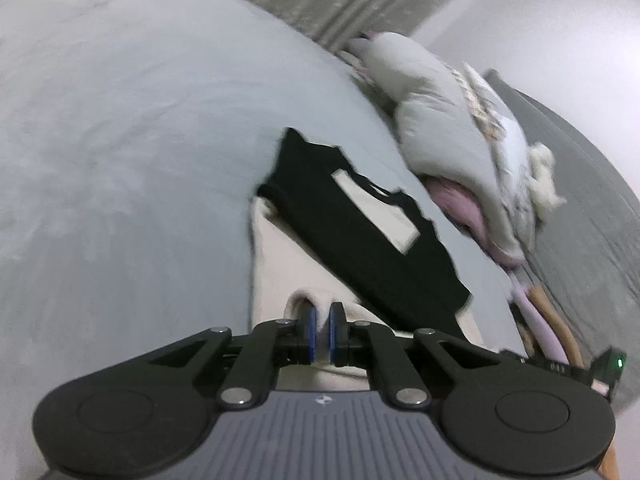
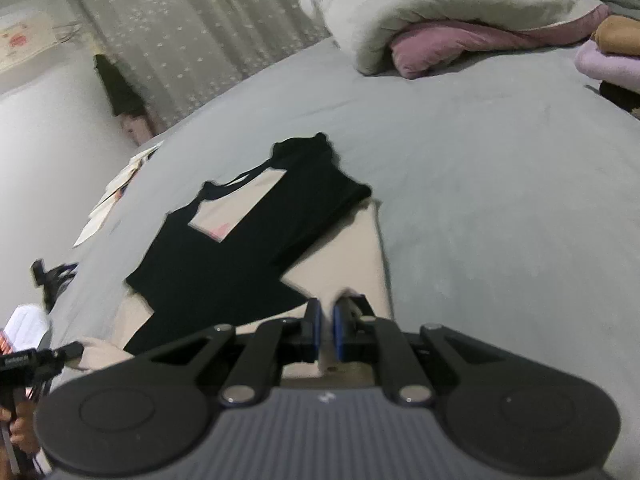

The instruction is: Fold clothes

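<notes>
A cream garment (image 1: pixel 272 264) with a black upper part (image 1: pixel 360 240) and black sleeves lies spread on the grey bed (image 1: pixel 120 120). My left gripper (image 1: pixel 321 320) is shut on a bunched bit of the garment's cream near edge. In the right wrist view the same garment (image 2: pixel 240 256) lies ahead, and my right gripper (image 2: pixel 326 320) is shut on its cream edge (image 2: pixel 352 256) at the other near corner. The left gripper (image 2: pixel 40 360) shows there at the lower left, pinching cream cloth. Both views are blurred.
A heap of pale duvet (image 1: pixel 448 128) over a pink blanket (image 2: pixel 460 40) lies at the head of the bed. Folded lilac and tan clothes (image 2: pixel 612 52) sit beside it. Papers (image 2: pixel 116 192) lie at the bed's far edge below a patterned curtain (image 2: pixel 192 32).
</notes>
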A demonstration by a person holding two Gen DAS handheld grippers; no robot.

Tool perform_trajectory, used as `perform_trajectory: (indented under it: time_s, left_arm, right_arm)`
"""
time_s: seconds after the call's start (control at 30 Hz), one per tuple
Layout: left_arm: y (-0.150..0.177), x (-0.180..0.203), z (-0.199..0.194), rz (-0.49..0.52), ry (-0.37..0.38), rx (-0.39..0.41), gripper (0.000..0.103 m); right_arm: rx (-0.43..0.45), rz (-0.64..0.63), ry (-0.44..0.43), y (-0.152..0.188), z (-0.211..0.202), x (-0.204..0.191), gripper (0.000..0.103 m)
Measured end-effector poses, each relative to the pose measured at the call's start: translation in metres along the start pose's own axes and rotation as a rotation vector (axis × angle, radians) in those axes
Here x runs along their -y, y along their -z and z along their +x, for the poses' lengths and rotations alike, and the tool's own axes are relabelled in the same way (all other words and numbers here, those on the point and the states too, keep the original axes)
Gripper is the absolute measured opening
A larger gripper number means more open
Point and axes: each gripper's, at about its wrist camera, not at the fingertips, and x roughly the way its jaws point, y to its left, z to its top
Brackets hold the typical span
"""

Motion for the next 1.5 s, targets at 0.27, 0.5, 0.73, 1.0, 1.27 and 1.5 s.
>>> perform_trajectory:
  time_s: [0.27,0.5,0.73,1.0,1.27,1.5]
  left_arm:
    - [-0.009,-0.014,0.044,0.02,-0.008,-0.001,0.005]
    - [-0.02,-0.021,0.037,-0.019,0.061,-0.042,0.01]
    - [-0.031,-0.008,0.016,0.22,-0.043,-0.005,0.043]
    - [-0.02,0.003,0.02,0.383,0.044,-0.02,0.043]
    - [-0.024,-0.005,0.013,0.433,0.033,-0.006,0.044]
    - [-0.013,0.003,0.036,0.526,0.014,-0.06,0.044]
  right_arm:
    - [0.005,0.054,-0.023,-0.008,0.045,0.018,0.009]
    - [0.005,0.091,-0.091,-0.013,0.041,0.023,0.021]
    - [0.084,0.025,-0.089,-0.025,0.028,0.026,0.047]
    - [0.121,-0.221,-0.133,-0.026,0.015,0.021,0.047]
    - [0.111,-0.33,-0.171,-0.025,0.005,0.025,0.047]
    - [0.043,-0.485,-0.144,-0.007,0.035,-0.001,0.047]
